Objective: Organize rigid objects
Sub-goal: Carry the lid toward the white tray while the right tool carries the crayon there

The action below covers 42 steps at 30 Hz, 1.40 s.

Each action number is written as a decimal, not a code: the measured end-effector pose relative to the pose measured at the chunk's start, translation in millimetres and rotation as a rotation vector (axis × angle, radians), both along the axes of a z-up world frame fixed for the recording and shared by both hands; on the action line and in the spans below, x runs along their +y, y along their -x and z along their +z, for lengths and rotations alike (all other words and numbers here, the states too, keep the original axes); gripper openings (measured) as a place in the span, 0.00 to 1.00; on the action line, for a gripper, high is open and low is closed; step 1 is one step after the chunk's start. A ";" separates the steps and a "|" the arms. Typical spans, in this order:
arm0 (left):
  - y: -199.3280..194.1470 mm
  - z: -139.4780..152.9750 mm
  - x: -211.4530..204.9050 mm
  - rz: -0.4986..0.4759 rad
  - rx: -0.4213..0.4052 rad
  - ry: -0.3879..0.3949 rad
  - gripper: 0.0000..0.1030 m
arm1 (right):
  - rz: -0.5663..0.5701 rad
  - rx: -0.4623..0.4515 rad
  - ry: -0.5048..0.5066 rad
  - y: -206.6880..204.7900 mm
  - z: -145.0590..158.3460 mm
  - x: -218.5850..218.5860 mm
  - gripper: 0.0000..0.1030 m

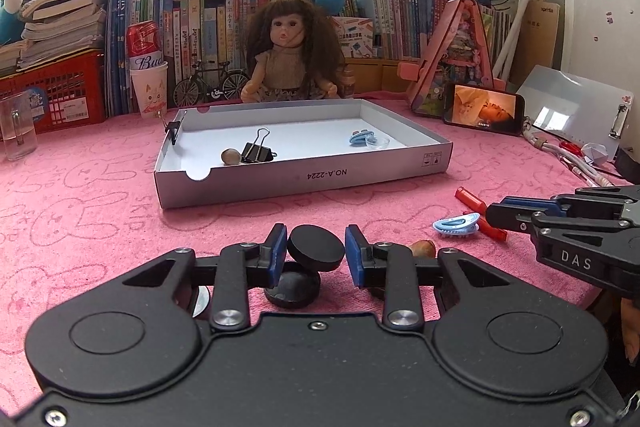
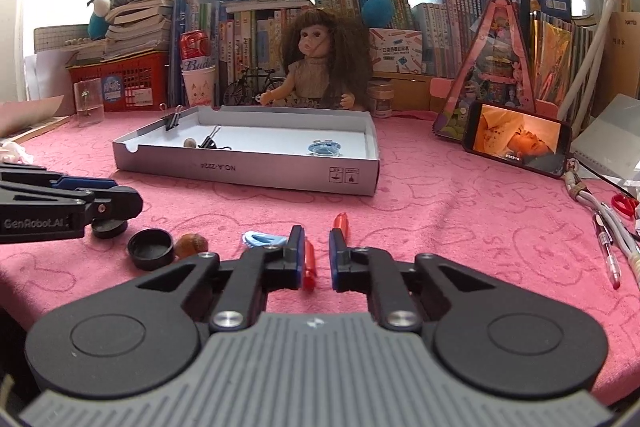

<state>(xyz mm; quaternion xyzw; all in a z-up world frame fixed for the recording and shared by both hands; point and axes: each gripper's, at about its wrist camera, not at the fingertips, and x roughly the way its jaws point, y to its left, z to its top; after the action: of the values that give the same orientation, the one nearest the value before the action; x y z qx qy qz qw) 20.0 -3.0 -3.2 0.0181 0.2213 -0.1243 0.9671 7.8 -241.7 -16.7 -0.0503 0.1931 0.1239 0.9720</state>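
My left gripper is shut on a black round cap, held tilted just above the pink cloth. A second black cap lies below it, open side up. A brown nut lies beside it. My right gripper is open over a red pen, its fingers on either side of it. A blue clip lies just left. The white box tray ahead holds a nut, a black binder clip and a blue clip.
A doll sits behind the tray, in front of books and plush toys. A phone leans at the right, with cables and a pen nearby. A clear cup stands left. Another binder clip grips the tray's left wall.
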 end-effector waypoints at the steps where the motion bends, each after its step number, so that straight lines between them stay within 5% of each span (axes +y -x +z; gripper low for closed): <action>1: -0.1 -0.1 0.2 0.001 0.001 0.000 0.29 | 0.005 -0.003 0.026 2.0 -0.9 2.6 0.31; 9: 0.9 -0.2 0.1 0.004 0.002 0.004 0.29 | -0.054 0.034 0.069 -0.1 -6.4 -7.3 0.32; 19: 0.7 -0.2 2.4 0.011 0.009 0.009 0.29 | -0.222 0.070 0.006 -15.2 -3.0 -25.6 0.39; 28: 0.1 -0.8 4.1 0.021 0.012 0.016 0.29 | -0.271 0.066 -0.013 -14.4 -3.5 5.4 0.63; 42: -1.2 -2.8 10.3 0.047 0.018 0.036 0.29 | -0.351 0.082 -0.044 -30.9 -8.4 25.4 0.79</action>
<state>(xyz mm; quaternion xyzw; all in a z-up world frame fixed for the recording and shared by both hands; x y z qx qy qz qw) 21.2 7.3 -6.0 -0.0057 0.2282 -0.1055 0.9679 38.7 -216.3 -25.1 0.0106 0.2358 -0.0413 0.9709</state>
